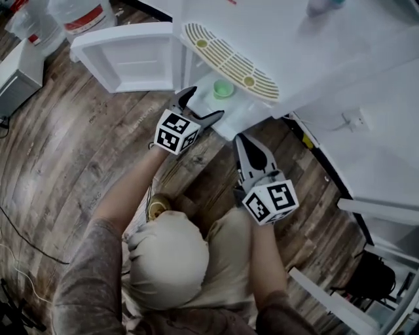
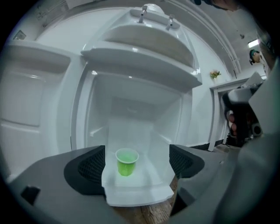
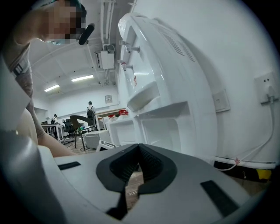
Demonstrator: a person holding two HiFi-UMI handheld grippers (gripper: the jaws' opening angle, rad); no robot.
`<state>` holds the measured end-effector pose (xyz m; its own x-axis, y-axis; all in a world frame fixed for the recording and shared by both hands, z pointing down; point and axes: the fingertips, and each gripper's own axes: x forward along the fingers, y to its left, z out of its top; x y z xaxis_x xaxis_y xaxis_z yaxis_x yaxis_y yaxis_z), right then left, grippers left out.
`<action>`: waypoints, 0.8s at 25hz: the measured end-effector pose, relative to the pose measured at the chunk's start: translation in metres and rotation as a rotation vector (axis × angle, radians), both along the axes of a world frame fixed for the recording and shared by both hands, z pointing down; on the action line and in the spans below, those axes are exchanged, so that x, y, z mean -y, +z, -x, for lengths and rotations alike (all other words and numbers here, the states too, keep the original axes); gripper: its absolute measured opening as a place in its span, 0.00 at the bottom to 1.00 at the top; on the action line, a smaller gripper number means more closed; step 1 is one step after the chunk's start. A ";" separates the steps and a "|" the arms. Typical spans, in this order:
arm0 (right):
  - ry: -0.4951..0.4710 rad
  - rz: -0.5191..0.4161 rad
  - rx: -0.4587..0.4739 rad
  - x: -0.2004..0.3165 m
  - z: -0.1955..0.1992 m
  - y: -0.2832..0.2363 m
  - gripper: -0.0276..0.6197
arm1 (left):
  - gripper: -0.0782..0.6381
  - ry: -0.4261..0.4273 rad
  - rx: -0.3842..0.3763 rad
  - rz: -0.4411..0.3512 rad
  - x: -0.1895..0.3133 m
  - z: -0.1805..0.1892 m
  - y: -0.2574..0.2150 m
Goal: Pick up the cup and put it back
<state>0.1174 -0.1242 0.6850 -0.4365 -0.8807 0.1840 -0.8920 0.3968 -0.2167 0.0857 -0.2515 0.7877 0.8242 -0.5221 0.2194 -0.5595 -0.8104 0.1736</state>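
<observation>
A small green cup [image 1: 223,88] stands upright on the white floor of the water dispenser's [image 1: 275,33] open lower compartment. In the left gripper view the cup [image 2: 126,162] sits a little beyond the jaws, left of the middle of the gap. My left gripper [image 1: 204,105] [image 2: 138,162] is open wide at the compartment's front edge; its pads do not touch the cup. My right gripper [image 1: 243,140] [image 3: 139,164] hangs lower right over the wood floor, shut with nothing in it.
The compartment's white door [image 1: 127,59] stands swung open to the left. The dispenser's drip tray [image 1: 229,62] juts out above the cup. A wall socket [image 1: 353,120] with a cable is at the right. Water bottles [image 1: 82,16] stand at top left.
</observation>
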 end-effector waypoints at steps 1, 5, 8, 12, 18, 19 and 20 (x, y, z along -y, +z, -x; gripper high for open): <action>0.004 0.000 0.004 -0.001 -0.002 -0.001 0.05 | 0.72 -0.003 0.009 0.001 0.005 -0.005 0.007; 0.022 0.015 0.011 -0.002 -0.008 -0.001 0.05 | 0.72 -0.003 0.037 0.018 0.024 -0.022 0.032; 0.011 0.034 -0.019 -0.003 -0.009 -0.001 0.05 | 0.72 0.016 0.060 0.006 0.036 -0.037 0.047; 0.007 0.045 -0.023 -0.006 -0.011 -0.002 0.05 | 0.72 0.015 0.092 -0.006 0.057 -0.054 0.065; 0.019 0.058 -0.037 -0.007 -0.014 0.001 0.05 | 0.72 0.017 0.173 0.011 0.075 -0.069 0.093; 0.022 0.061 -0.038 -0.007 -0.016 0.002 0.05 | 0.72 0.012 0.175 0.017 0.078 -0.070 0.097; 0.025 0.063 -0.037 -0.008 -0.018 0.002 0.05 | 0.72 0.010 0.174 0.024 0.079 -0.071 0.099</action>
